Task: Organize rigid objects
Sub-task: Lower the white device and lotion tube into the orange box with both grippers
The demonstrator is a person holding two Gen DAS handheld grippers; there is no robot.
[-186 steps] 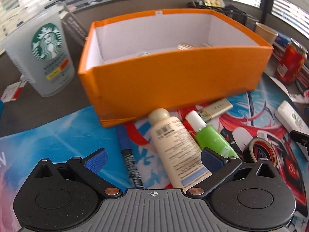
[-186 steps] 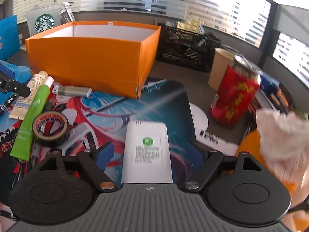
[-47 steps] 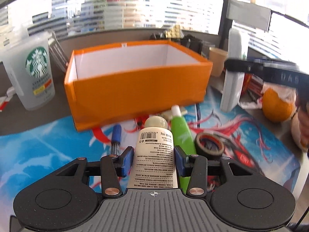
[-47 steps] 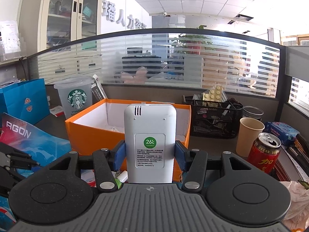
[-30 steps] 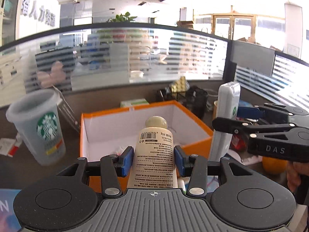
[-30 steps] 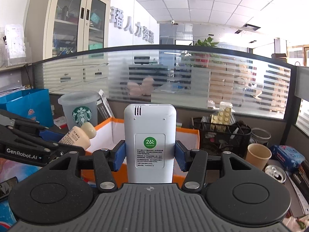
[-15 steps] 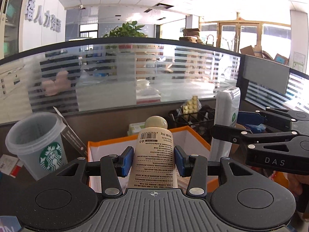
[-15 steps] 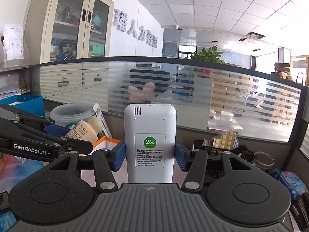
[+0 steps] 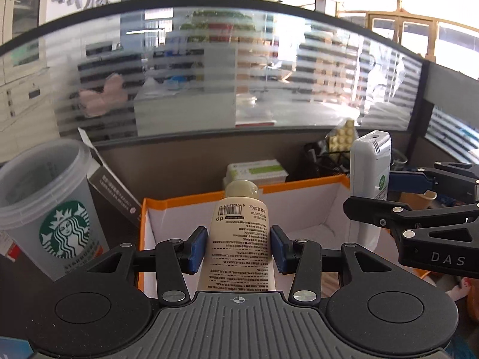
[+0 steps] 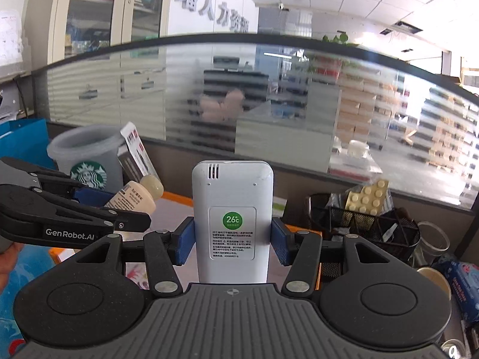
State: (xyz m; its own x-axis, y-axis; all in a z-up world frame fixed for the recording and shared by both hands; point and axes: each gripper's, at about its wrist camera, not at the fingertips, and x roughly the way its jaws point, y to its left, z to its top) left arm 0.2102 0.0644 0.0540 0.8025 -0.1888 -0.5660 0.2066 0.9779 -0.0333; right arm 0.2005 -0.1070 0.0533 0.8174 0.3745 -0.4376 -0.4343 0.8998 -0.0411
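Observation:
My left gripper [image 9: 239,249] is shut on a cream lotion tube [image 9: 239,239] and holds it up over the near side of the orange box [image 9: 299,183]. My right gripper [image 10: 233,239] is shut on a white remote [image 10: 233,218] with a green round sticker, held upright above the box [image 10: 302,229]. In the left wrist view the remote [image 9: 370,164] and right gripper [image 9: 398,193] are at the right, over the box's right wall. In the right wrist view the left gripper [image 10: 98,202] and tube [image 10: 136,197] are at the left. The box floor is mostly hidden.
A Starbucks cup [image 9: 48,206] stands left of the box, with a grey carton [image 9: 116,185] leaning beside it. A black mesh basket [image 10: 368,224] with cream building blocks, a paper cup [image 10: 434,278] and a blue packet [image 10: 464,281] are to the right. A glass partition runs behind.
Both grippers have risen further with their objects and the views tilted up. The box now sits lower in both views. Both grips are unchanged.

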